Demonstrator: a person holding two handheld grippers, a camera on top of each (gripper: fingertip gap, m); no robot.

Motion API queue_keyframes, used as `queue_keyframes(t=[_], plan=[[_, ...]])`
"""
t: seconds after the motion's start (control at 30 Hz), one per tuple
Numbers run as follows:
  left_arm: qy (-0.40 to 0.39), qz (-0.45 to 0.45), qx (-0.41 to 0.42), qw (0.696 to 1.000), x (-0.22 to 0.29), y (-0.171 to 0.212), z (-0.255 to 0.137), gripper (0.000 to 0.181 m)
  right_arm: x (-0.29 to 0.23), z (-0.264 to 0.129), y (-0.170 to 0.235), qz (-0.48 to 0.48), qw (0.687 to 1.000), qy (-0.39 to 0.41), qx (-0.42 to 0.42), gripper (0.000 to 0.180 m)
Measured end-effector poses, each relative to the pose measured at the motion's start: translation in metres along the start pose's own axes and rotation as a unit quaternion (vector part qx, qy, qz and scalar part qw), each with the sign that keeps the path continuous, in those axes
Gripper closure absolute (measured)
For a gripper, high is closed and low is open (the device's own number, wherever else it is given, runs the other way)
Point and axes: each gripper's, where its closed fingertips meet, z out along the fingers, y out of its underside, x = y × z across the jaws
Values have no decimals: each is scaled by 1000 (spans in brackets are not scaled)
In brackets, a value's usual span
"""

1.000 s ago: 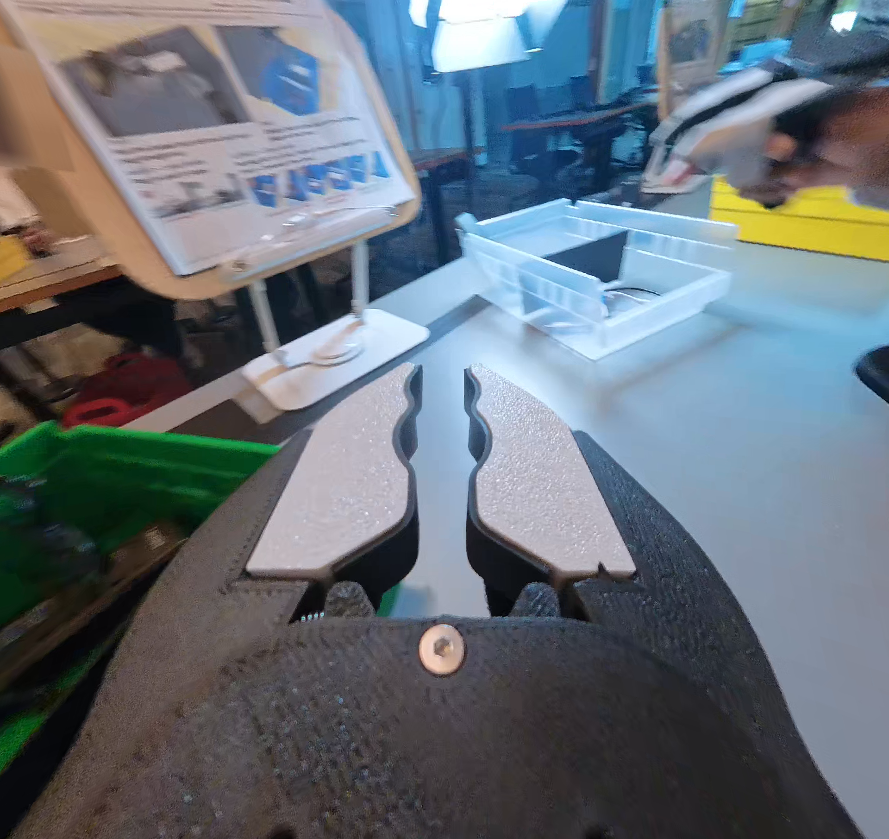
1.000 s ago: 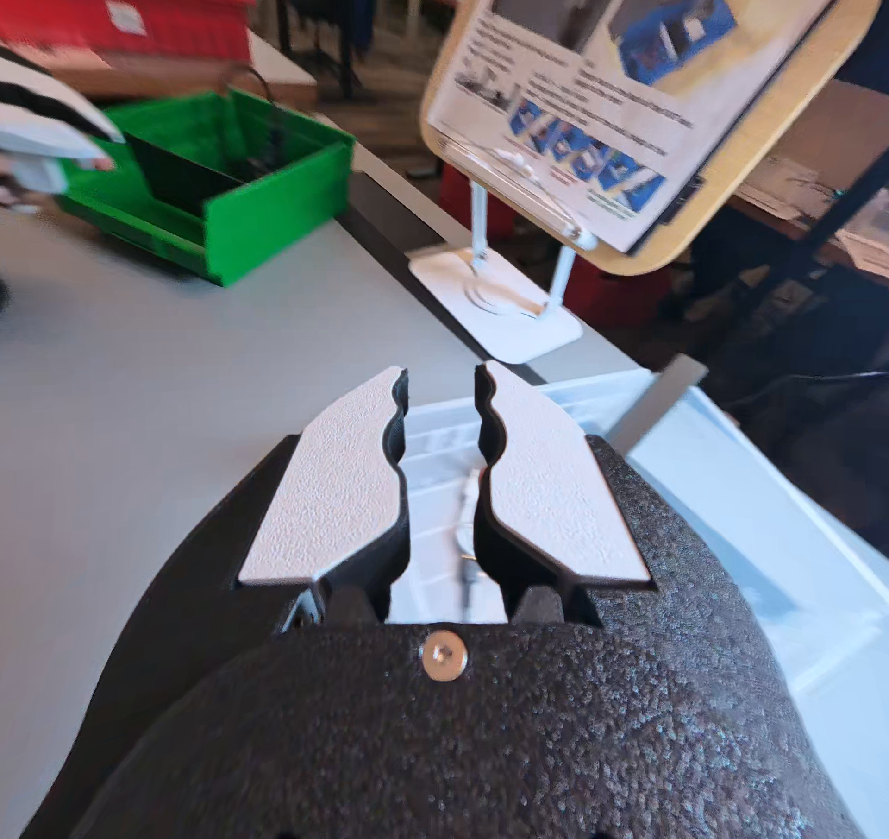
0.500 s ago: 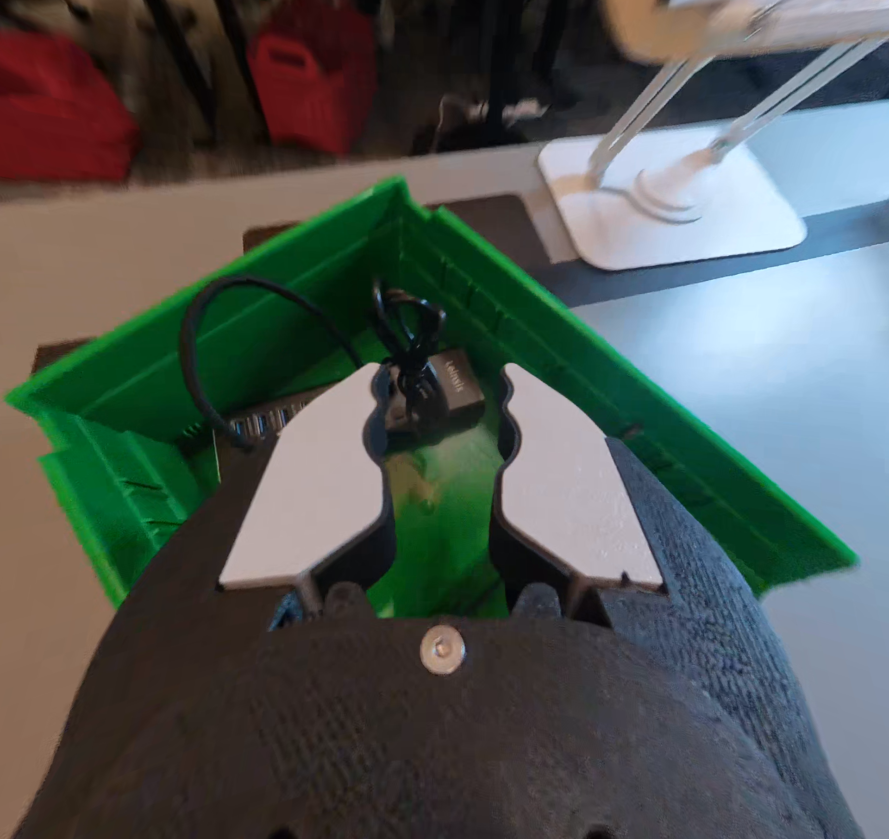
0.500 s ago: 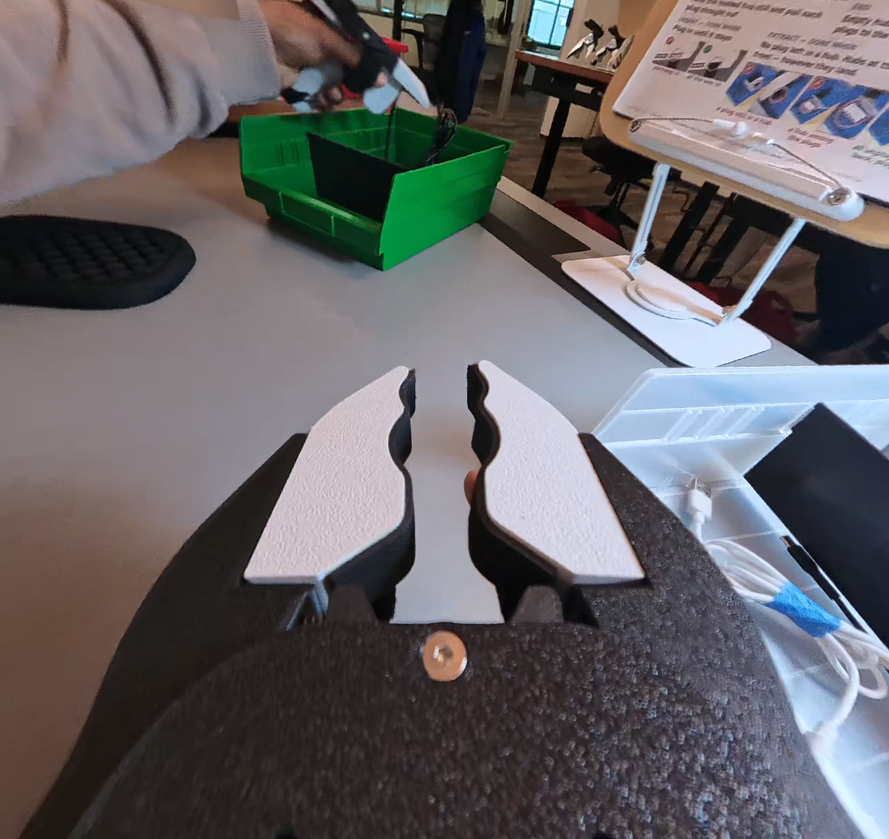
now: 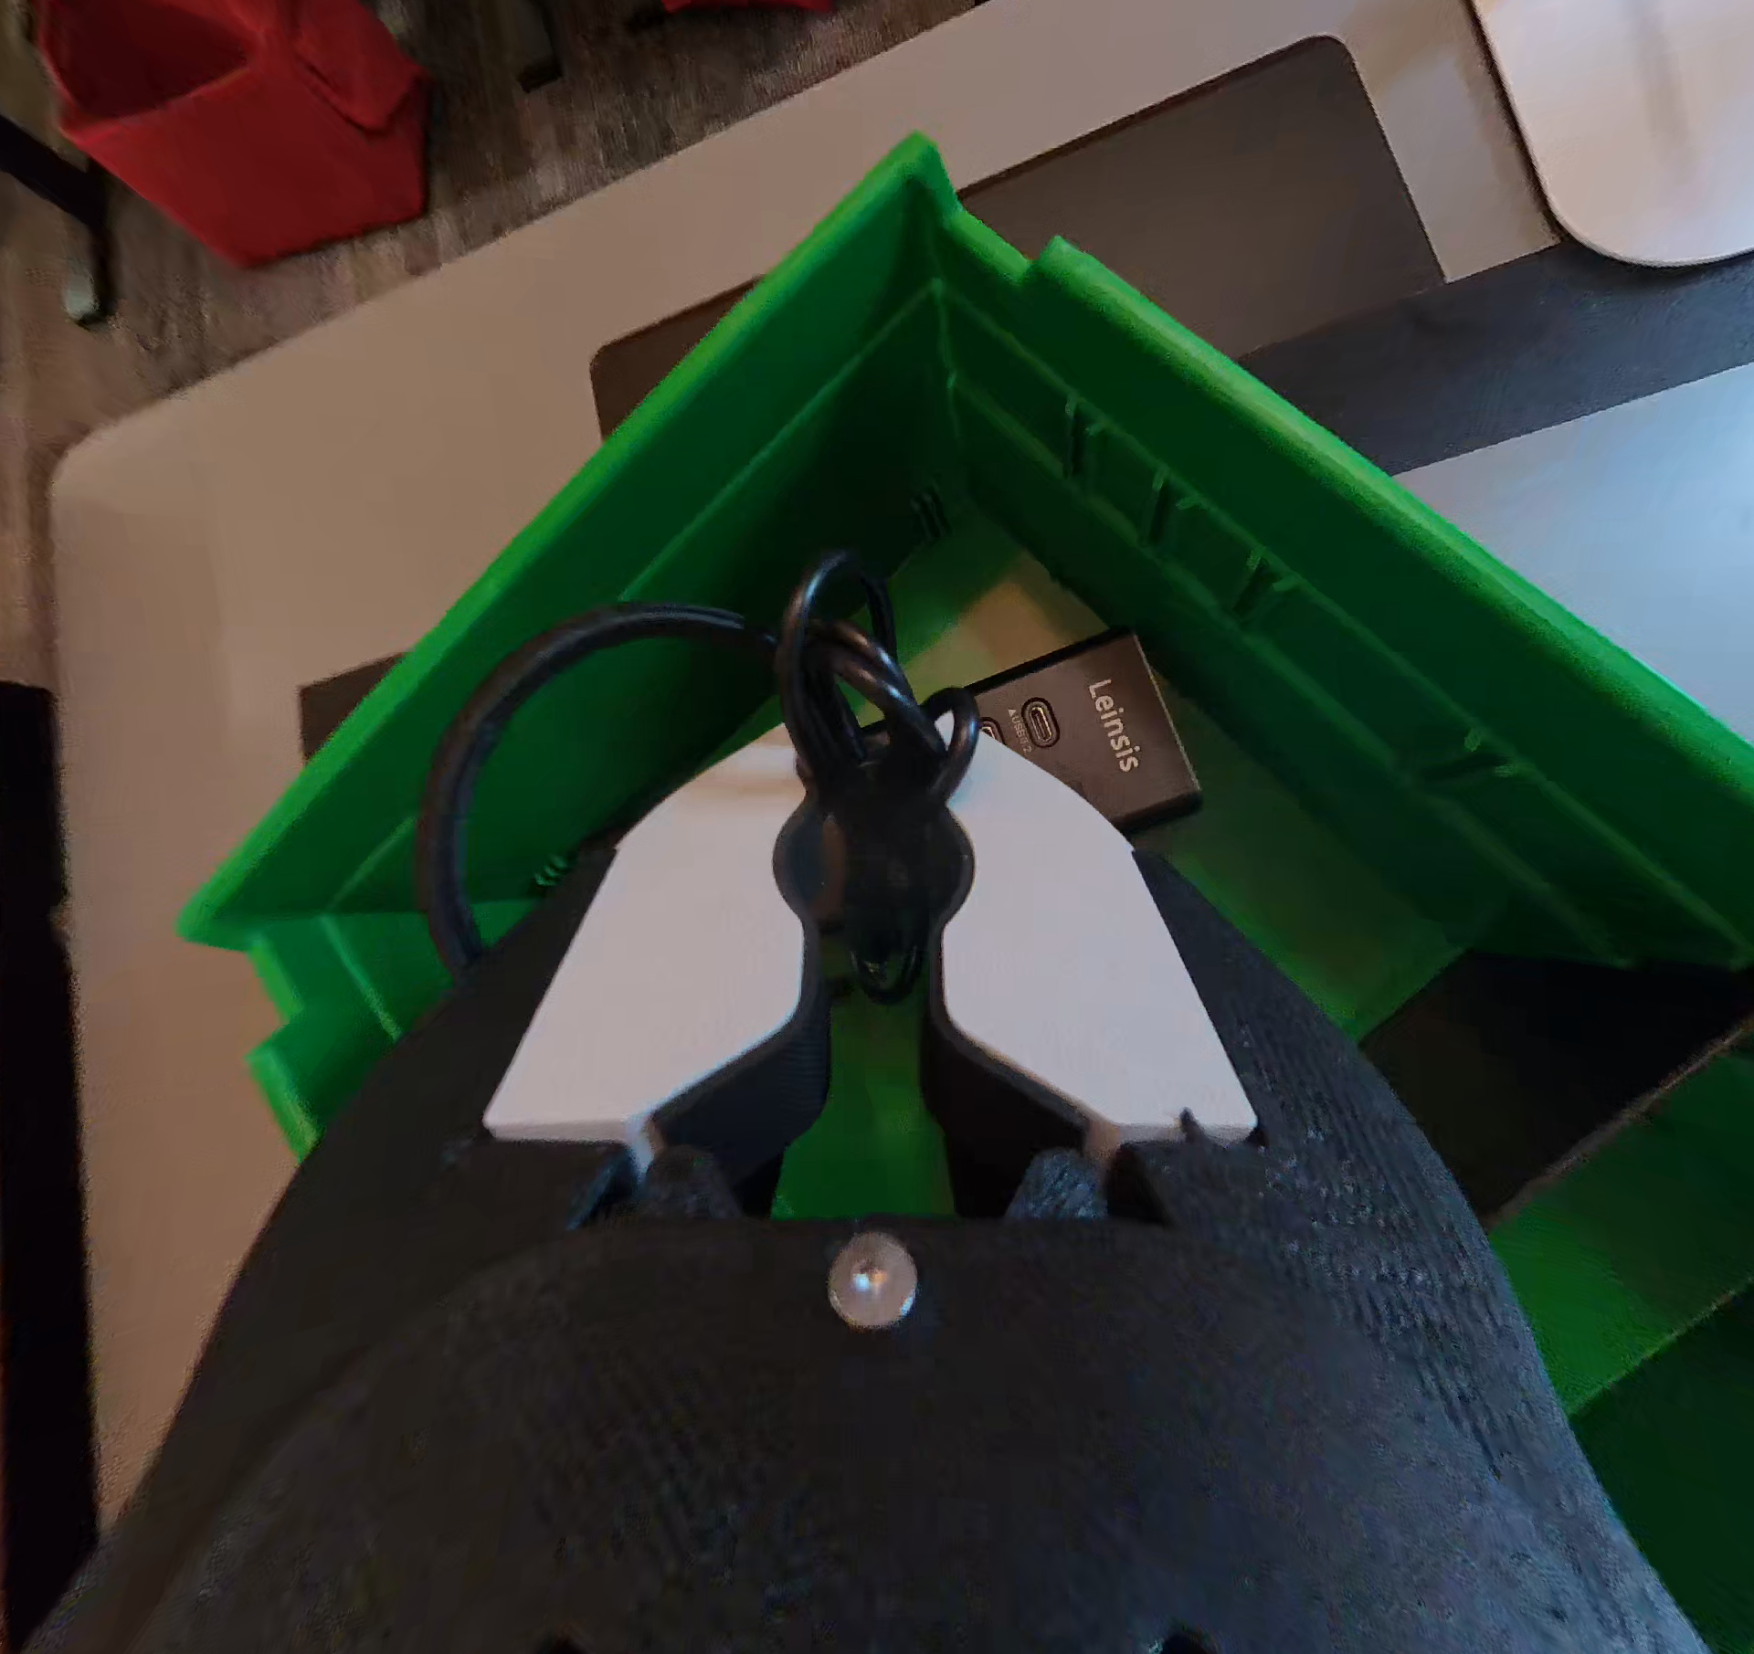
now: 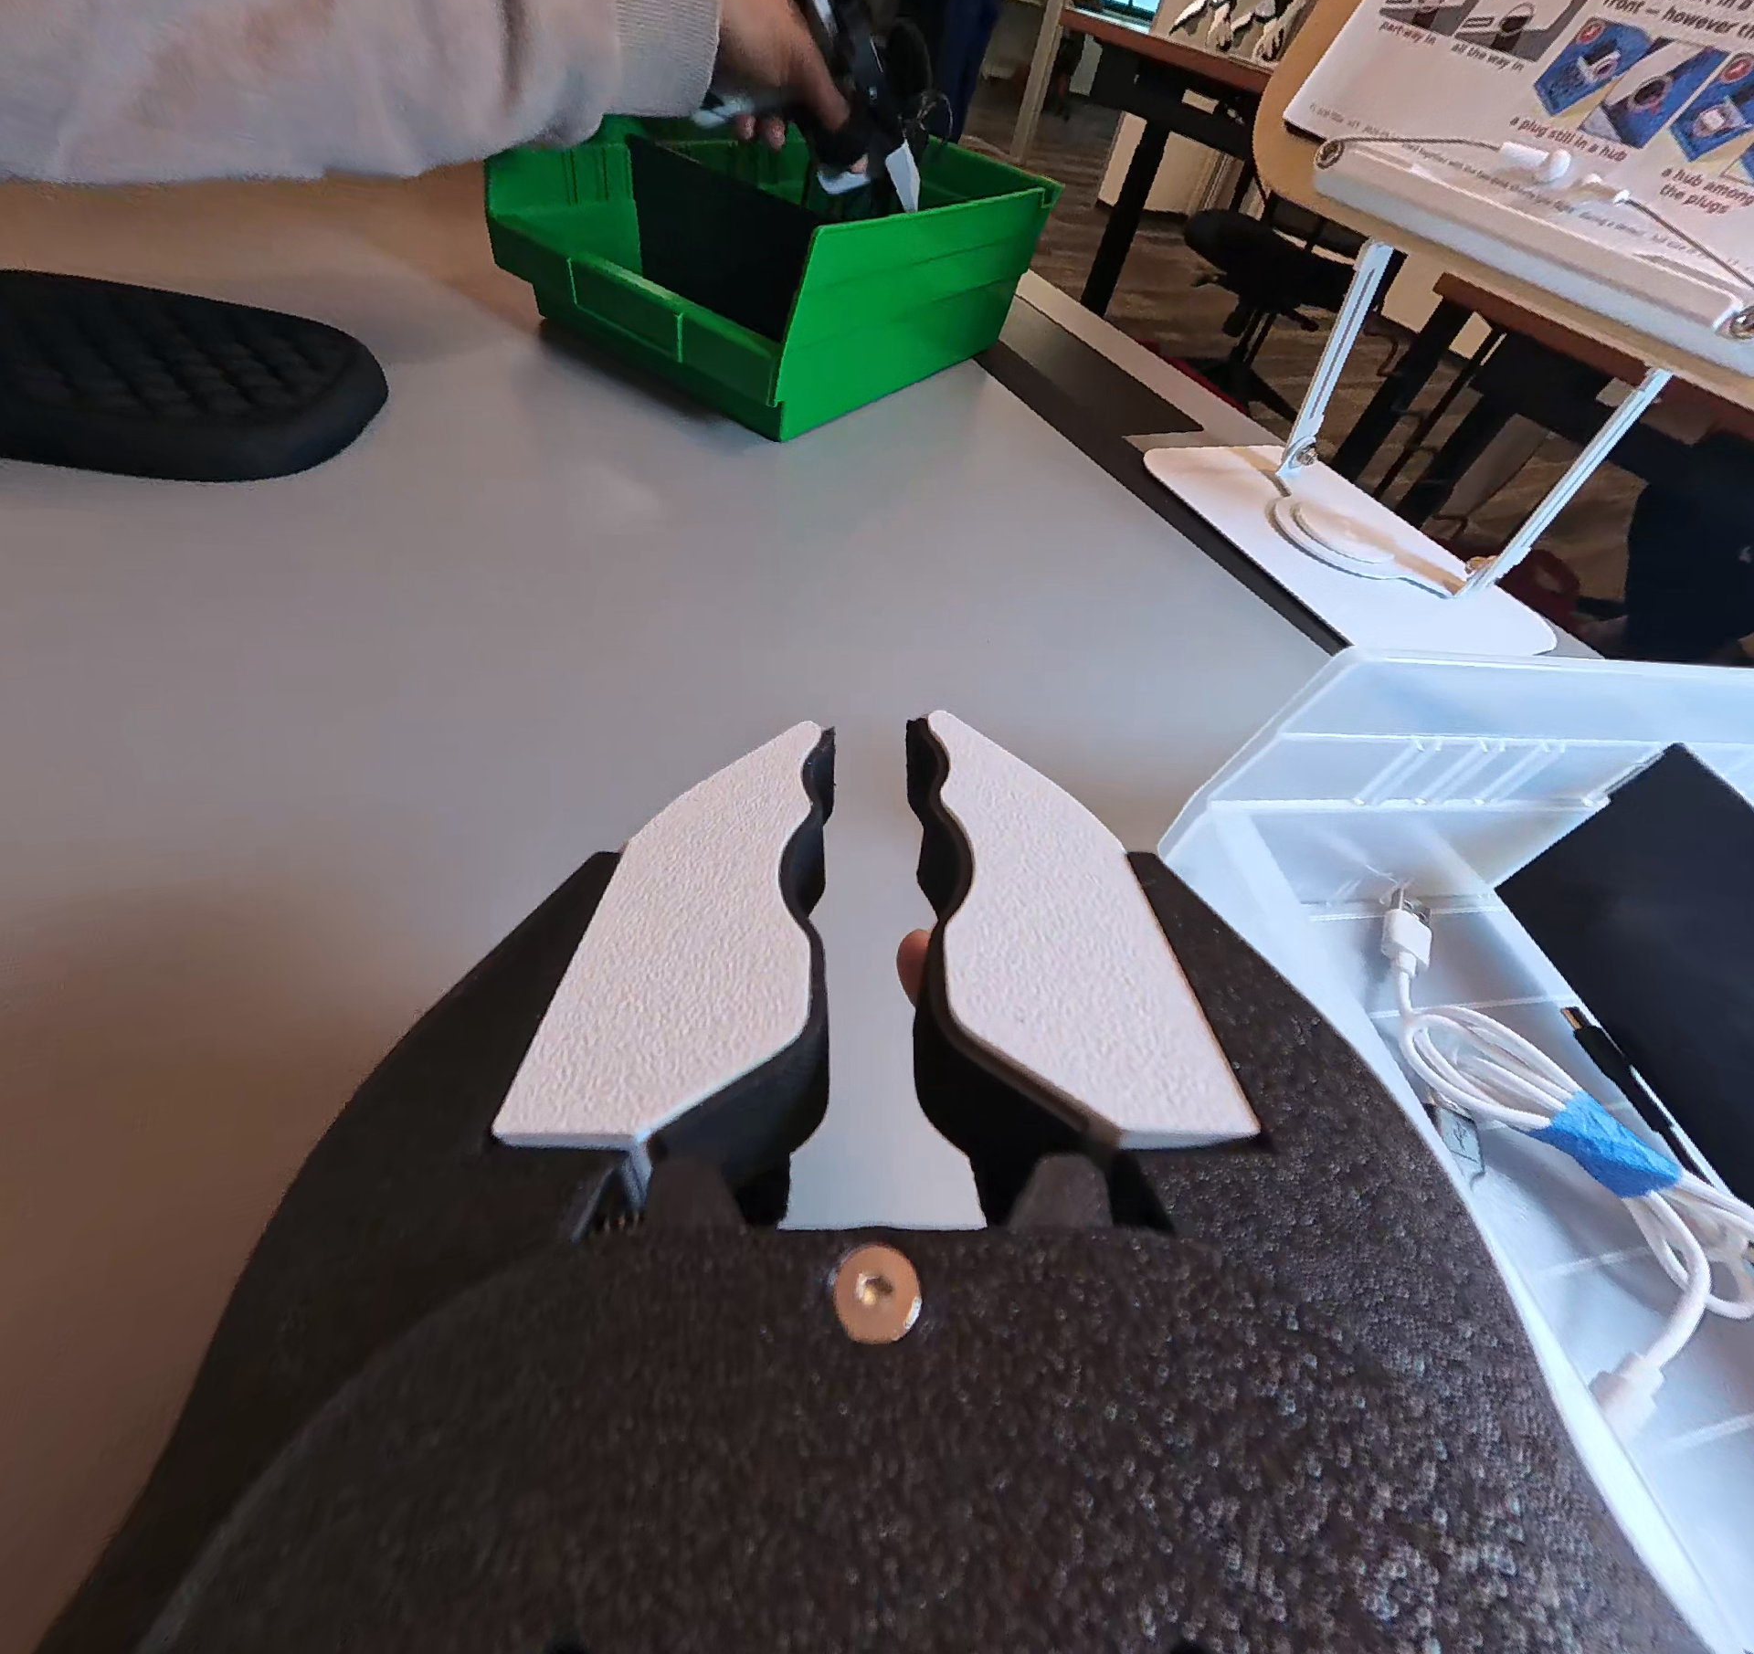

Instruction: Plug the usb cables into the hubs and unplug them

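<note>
Our left gripper point(image 5: 868, 840) has its jaws pinched on the coiled black cable point(image 5: 835, 688) inside the green bin point(image 5: 1234, 508); the black hub point(image 5: 1091, 735) lies just beyond, up-right; our right gripper point(image 6: 868, 735), jaws slightly parted and empty, hovers nearer the white cable point(image 6: 1481, 1077) in the clear bin point(image 6: 1262, 783).

The left gripper point(image 5: 873, 811) fingers hide part of the black hub point(image 5: 1091, 740). The clear bin point(image 6: 1262, 773) and white cable point(image 6: 1557, 1124) are cut off at the right edge.
</note>
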Motion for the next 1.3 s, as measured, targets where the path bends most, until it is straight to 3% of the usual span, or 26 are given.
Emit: queue_keyframes(t=[0.17,0.33,0.47,0.63,0.73,0.83,0.93,1.13,1.3], plan=[[5,36,66,997,-4,-27,-39,163,3,-2,0,4,1000,3,1,166],[44,70,180,980,17,-83,-126,163,-1,2,-3,10,1000,-5,10,166],[132,143,272,943,91,-113,-209,164,-9,10,-17,16,999,-11,33,160],[262,224,323,881,204,-99,-277,164,-31,21,-49,121,987,-78,74,150],[347,254,330,840,270,-71,-291,163,-47,21,-76,227,954,-163,104,131],[438,266,333,791,330,-40,-304,163,-39,12,-93,374,884,-232,155,124],[475,296,354,749,369,-16,-314,164,-35,7,-78,466,825,-284,148,119],[482,337,361,724,406,9,-310,163,-59,26,-60,515,789,-312,125,125],[503,330,374,706,411,18,-322,164,-55,26,-64,543,752,-328,181,138]])
